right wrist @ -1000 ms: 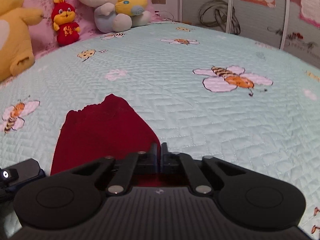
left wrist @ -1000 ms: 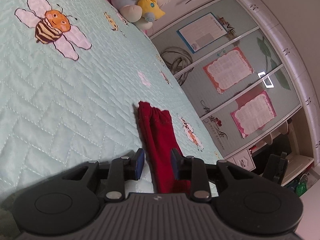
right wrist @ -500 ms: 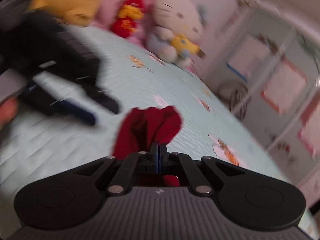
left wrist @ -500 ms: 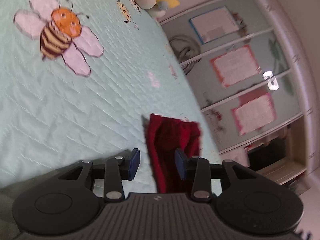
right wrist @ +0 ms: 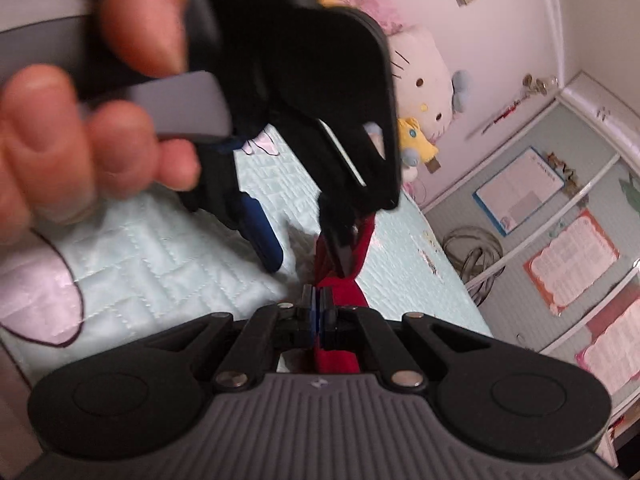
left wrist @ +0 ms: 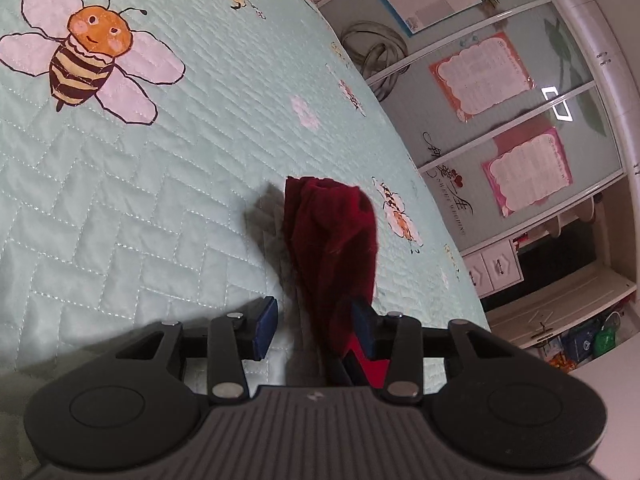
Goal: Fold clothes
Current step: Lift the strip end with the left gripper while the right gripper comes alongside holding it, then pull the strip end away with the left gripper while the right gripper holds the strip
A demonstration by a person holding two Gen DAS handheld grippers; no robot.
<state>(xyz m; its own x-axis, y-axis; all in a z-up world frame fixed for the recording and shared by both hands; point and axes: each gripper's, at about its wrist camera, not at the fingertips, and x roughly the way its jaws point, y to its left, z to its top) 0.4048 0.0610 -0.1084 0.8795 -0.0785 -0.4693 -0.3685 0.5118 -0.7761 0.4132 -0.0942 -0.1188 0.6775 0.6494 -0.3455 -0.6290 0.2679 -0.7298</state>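
While the mint quilted bedspread (left wrist: 168, 208) is spread below, the dark red garment (left wrist: 332, 236) is held bunched above it by the right gripper (right wrist: 317, 312) – jaws clamped on the cloth – and the left gripper (left wrist: 316, 322), jaws just opening, is seen parted around it.

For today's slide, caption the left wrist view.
Open left gripper around a red garment on the bee-print quilt.

1 red garment (left wrist: 334, 236), 2 grippers: left (left wrist: 314, 326), right (right wrist: 316, 312). 1 big bee print (left wrist: 86, 60), 3 wall sheets, 1 white plush (right wrist: 420, 80), 1 bedspread (left wrist: 120, 220).
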